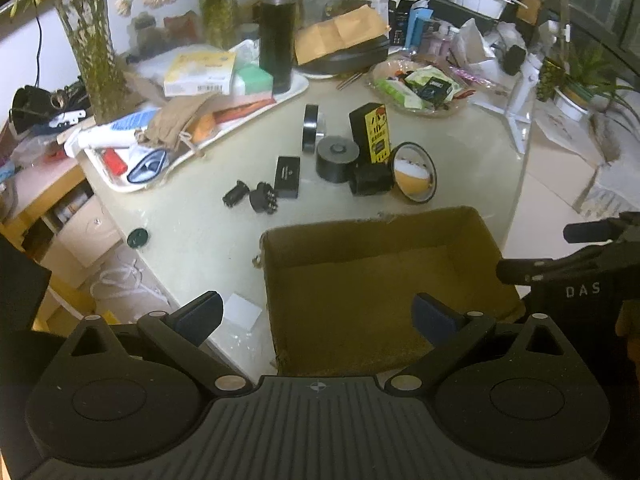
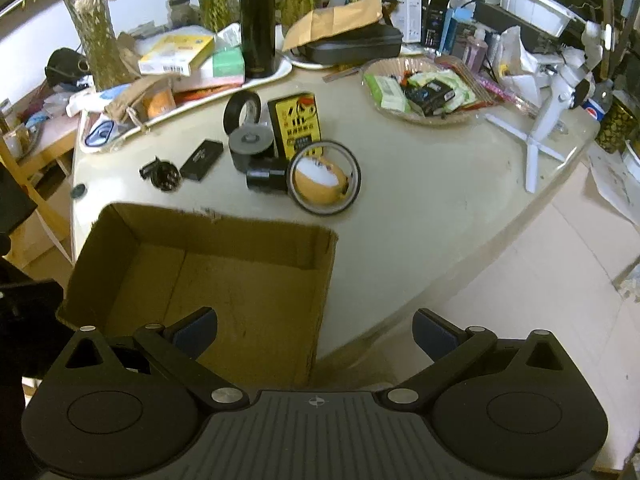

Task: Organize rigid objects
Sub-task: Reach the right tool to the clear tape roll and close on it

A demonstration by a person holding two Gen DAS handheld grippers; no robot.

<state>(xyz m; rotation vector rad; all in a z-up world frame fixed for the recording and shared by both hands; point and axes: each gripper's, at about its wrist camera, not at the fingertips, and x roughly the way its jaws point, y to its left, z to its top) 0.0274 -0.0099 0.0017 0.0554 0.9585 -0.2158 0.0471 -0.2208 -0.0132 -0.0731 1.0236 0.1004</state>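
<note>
An open cardboard box (image 1: 486, 236) (image 2: 216, 222) sits at the table's near edge, its inside showing bare cardboard. Beyond it lies a cluster: an upright black tape roll (image 1: 310, 128) (image 2: 242, 112), a grey-topped cylinder (image 1: 337, 159) (image 2: 251, 148), a yellow-and-black box (image 1: 372, 134) (image 2: 296, 128), a small black block (image 1: 370, 180) (image 2: 266, 178), an amber tape ring (image 1: 414, 172) (image 2: 326, 178), a flat black case (image 1: 287, 176) (image 2: 201, 159) and black connectors (image 1: 262, 197) (image 2: 160, 174). My left gripper (image 1: 318, 318) hovers open over the box's near-left corner. My right gripper (image 2: 316, 328) (image 1: 534, 253) is open above its right wall.
A white tray (image 1: 300, 88) of clutter holds a tall black flask (image 1: 276, 32) at the back left. A glass dish (image 1: 452, 110) of packets and a white stand (image 1: 520, 96) are at the back right. A dark round cap (image 1: 138, 237) lies by the left table edge.
</note>
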